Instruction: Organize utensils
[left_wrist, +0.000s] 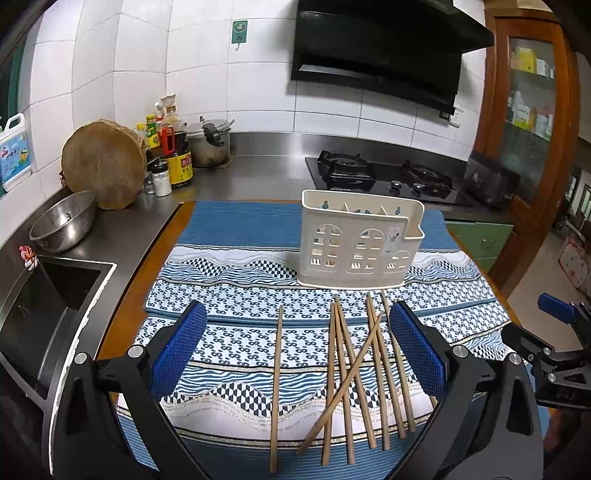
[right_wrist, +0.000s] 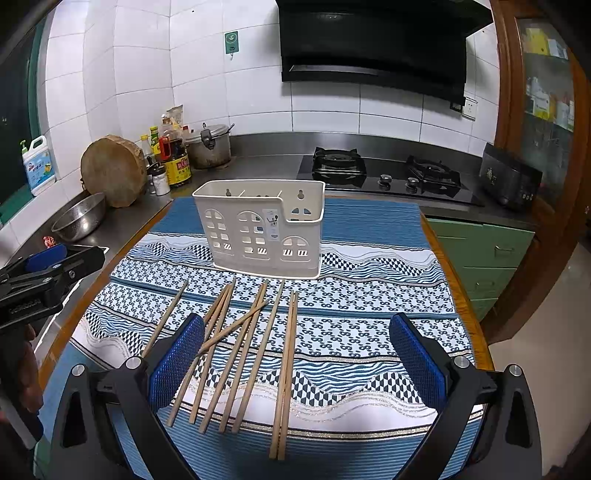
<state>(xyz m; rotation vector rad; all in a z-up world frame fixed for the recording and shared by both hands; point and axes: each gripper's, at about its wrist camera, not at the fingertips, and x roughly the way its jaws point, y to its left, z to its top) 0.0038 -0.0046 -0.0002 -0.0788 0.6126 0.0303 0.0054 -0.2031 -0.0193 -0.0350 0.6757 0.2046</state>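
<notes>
Several wooden chopsticks (left_wrist: 351, 373) lie loose on a blue patterned mat (left_wrist: 229, 325), one crossing the others; they also show in the right wrist view (right_wrist: 243, 354). A cream utensil holder (left_wrist: 356, 242) with window cut-outs stands upright behind them, also in the right wrist view (right_wrist: 264, 227). My left gripper (left_wrist: 297, 354) is open and empty, hovering over the chopsticks. My right gripper (right_wrist: 295, 363) is open and empty above the right-hand chopsticks. Each gripper shows at the other view's edge: the right one (left_wrist: 554, 350), the left one (right_wrist: 48, 273).
A sink (left_wrist: 40, 306) and steel colander (left_wrist: 62, 221) lie to the left. A round wooden block (left_wrist: 105, 164), sauce bottles (left_wrist: 175, 147) and a pot (left_wrist: 210, 142) stand at the back left. A gas hob (left_wrist: 384, 177) is behind the mat, green drawers (right_wrist: 487, 258) to the right.
</notes>
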